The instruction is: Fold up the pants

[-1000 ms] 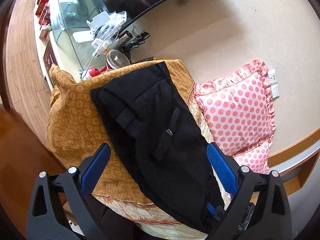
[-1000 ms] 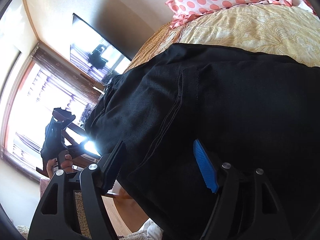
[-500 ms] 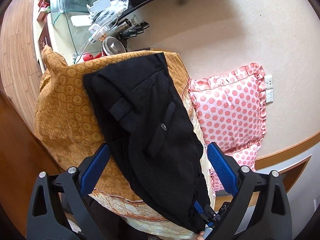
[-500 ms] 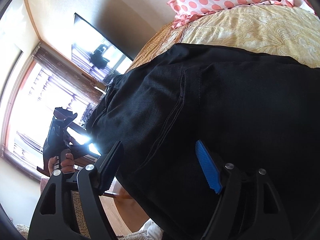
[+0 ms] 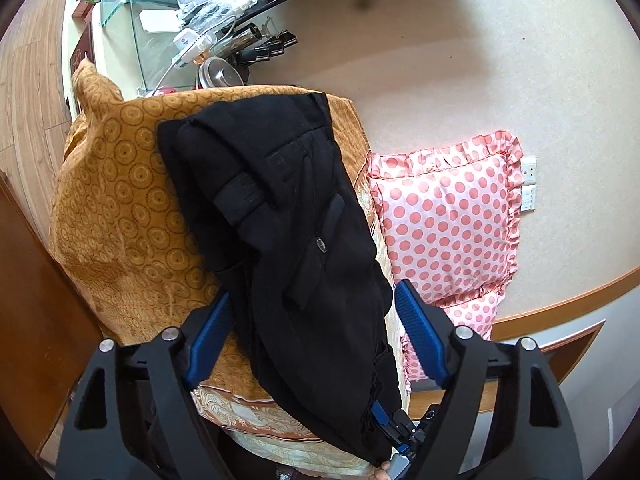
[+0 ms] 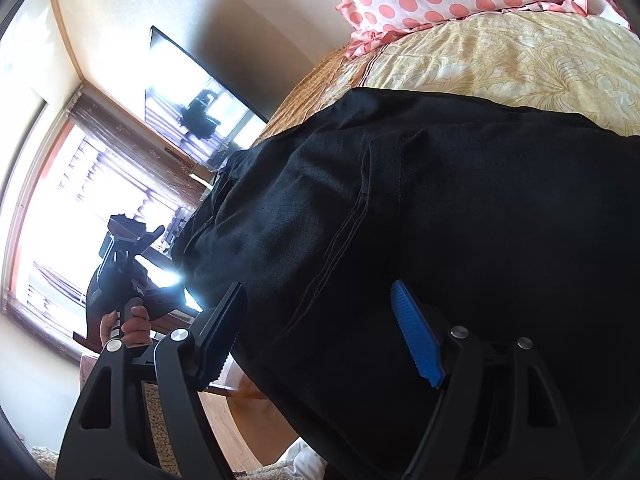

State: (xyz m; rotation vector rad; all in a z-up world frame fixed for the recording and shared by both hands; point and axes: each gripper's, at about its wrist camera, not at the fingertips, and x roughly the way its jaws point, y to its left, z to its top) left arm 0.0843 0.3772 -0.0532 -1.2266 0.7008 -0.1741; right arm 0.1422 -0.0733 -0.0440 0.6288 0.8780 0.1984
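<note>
The pants (image 5: 288,216) lie on the bed (image 5: 120,208), a dark, doubled-up length running from the waistband end by the far corner down to the near edge, where some cloth hangs over. The judgement is that at least one fold is already made: the legs look stacked one on the other, and a pocket flap and belt loops show on top. The bundle is long and lumpy, so a further fold across its length and some smoothing seem to be left.

The left gripper (image 5: 312,340) straddles the near part of the pants, its jaws closing with the cloth between them; the blue pads (image 5: 416,332) do not yet press on it. The right gripper (image 6: 316,336) sits low over the same cloth near the bed's edge, its jaws spread, one finger off the edge and one over the fabric, gripping nothing. In the right wrist view a hand (image 6: 128,326) holds the other gripper's handle.

A spotted pillow (image 5: 444,224) lies beside the pants, apart from them.
</note>
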